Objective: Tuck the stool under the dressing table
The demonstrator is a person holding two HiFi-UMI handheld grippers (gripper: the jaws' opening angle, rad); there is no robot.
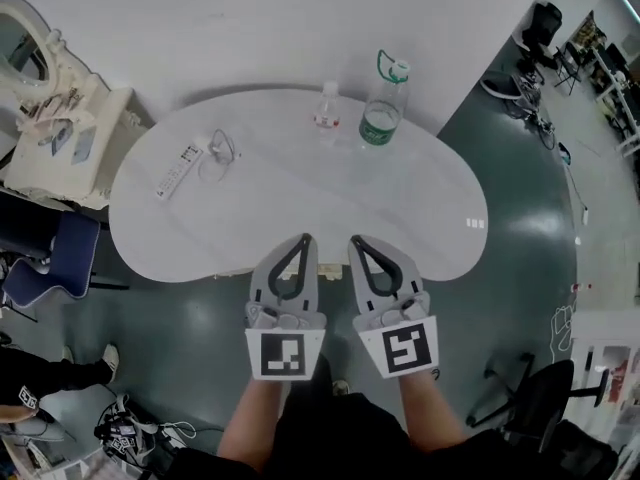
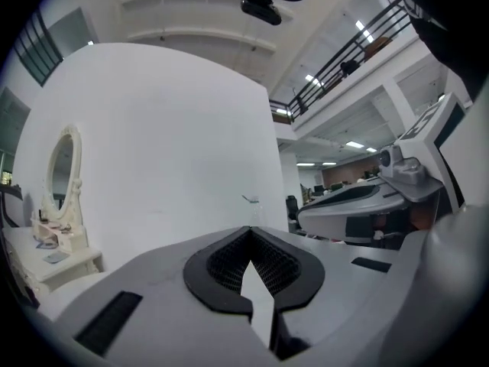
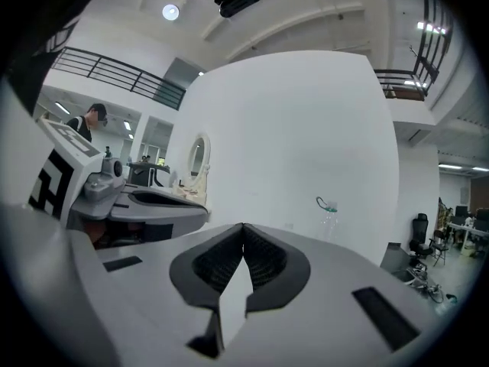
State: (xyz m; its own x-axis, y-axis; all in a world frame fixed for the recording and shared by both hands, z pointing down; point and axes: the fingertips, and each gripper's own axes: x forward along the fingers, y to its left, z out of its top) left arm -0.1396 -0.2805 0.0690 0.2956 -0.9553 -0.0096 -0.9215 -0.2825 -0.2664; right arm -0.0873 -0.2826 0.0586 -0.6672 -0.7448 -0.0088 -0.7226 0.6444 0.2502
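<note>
Dark green floor (image 1: 520,198) across the head view, bounded at the top by a plain white wall (image 1: 300,18). Against that wall, at centre, a white kidney-shaped table (image 1: 290,198). In the upper left corner, well apart from both grippers, the cream dressing table (image 1: 70,138) with an oval mirror (image 1: 20,38) on top; also in sight at the far left of the left gripper view (image 2: 61,258). Just below the dressing table, at the left edge, a blue padded seat (image 1: 65,258), standing out on the floor and not under the dressing table; impossible to tell whether the stool or an ordinary chair. At lower right, a black office chair (image 1: 545,398). Over the near rim of the white table, side by side and pointing level toward the wall, the left gripper (image 1: 303,238) and the right gripper (image 1: 356,240), each with jaws pressed fully together and nothing between them. On the far side of the table, a large bottle with a green label (image 1: 382,103), just beside it a small bottle with a red label (image 1: 327,113), and to the left a long white device (image 1: 178,170) with a looped cord.
</note>
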